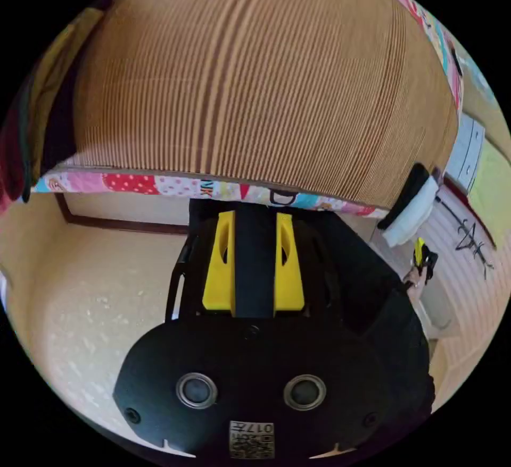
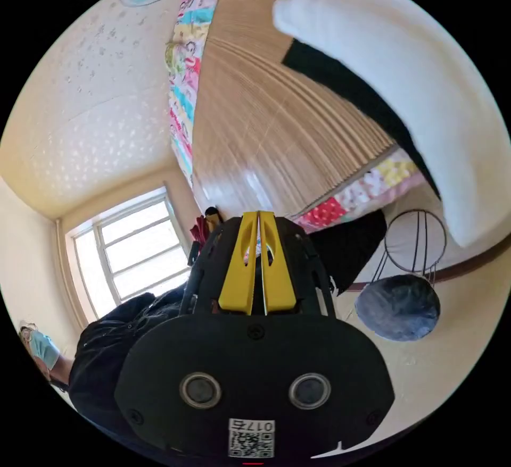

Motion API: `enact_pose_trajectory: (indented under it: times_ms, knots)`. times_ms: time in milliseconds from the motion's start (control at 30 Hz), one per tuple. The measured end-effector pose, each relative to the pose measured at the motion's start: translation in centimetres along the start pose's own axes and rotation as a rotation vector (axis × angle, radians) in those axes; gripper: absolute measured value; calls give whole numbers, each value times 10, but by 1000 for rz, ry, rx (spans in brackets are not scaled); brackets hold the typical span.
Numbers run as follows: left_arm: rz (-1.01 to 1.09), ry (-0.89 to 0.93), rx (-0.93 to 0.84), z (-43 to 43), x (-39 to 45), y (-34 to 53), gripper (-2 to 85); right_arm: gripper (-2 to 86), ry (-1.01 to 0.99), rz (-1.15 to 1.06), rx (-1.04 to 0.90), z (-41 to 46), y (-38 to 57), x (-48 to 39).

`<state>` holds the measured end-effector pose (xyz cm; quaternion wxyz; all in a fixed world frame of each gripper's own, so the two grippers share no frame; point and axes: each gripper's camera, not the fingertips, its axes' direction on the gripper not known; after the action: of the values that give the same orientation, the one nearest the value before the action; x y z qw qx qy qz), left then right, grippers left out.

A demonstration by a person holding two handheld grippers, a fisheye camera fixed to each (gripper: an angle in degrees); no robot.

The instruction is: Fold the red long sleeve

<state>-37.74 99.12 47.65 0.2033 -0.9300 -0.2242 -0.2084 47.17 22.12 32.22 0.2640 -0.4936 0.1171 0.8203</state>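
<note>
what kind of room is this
Likely a bedroom in a home: a bed topped with a bamboo mat over a patchwork sheet, a white pillow and a window.

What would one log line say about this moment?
left gripper: open, empty | right gripper: shut, empty | woven mat: bare ahead | folding: not begun

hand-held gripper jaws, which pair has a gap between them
The left hand-held gripper: in the left gripper view its yellow jaws stand apart with a dark gap between them. The right hand-held gripper, in the right gripper view, has its jaws pressed together at the tips.
</note>
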Motion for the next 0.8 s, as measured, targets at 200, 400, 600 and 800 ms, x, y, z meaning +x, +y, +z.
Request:
enact_pose_trajectory:
  times_ms: [200, 400, 600, 800]
  knots:
    - [-344, 443, 271, -17, -97, 70, 85, 4, 698, -364, -661, 172, -27, -177]
    - [-185, 377, 367, -16, -91, 106, 67, 2, 1313, -405, -727, 265, -15, -242]
    - [23, 144, 789, -137, -80, 149, 81, 3, 625, -476, -584, 260, -9, -305]
    - [138, 104, 915, -225, -103, 125, 124, 4, 131, -527, -472, 259, 17, -320]
